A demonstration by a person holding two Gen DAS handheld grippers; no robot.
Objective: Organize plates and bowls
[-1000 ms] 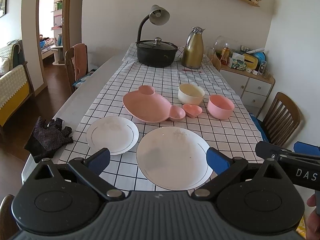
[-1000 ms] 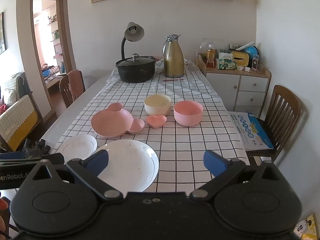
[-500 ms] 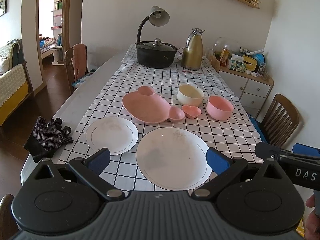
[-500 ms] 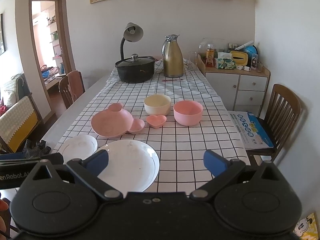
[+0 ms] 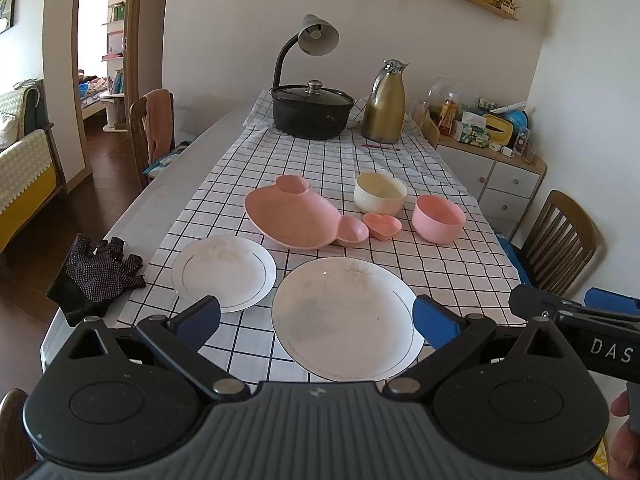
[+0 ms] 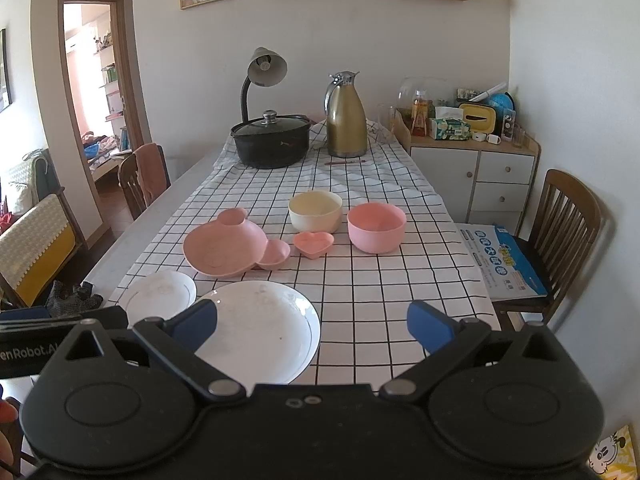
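Over the near table edge: both grippers are hovering side by side, pointing down the table's length.
Left gripper [image 5: 316,318]: jaws are standing spread wide, holding nothing, framing the large white plate [image 5: 347,318].
Right gripper [image 6: 312,322]: jaws are likewise gaping apart and empty, sitting above the checked cloth [image 6: 384,280] to the right of that plate.
White plates: two are lying flat on the cloth, the small white plate [image 5: 224,272] just left of the large one, not touching.
Pink dishes: three are sitting beyond them, a bear-shaped plate [image 5: 294,216], a heart dish [image 5: 382,225] just beside it, a pink bowl [image 5: 438,218].
Cream bowl [image 5: 380,193]: one is standing behind the heart dish.
Far end: one black pot [image 5: 312,112], one gold jug [image 5: 385,104], one lamp [image 5: 316,36].
Left table edge: a black glove [image 5: 94,272] is lying off the cloth.
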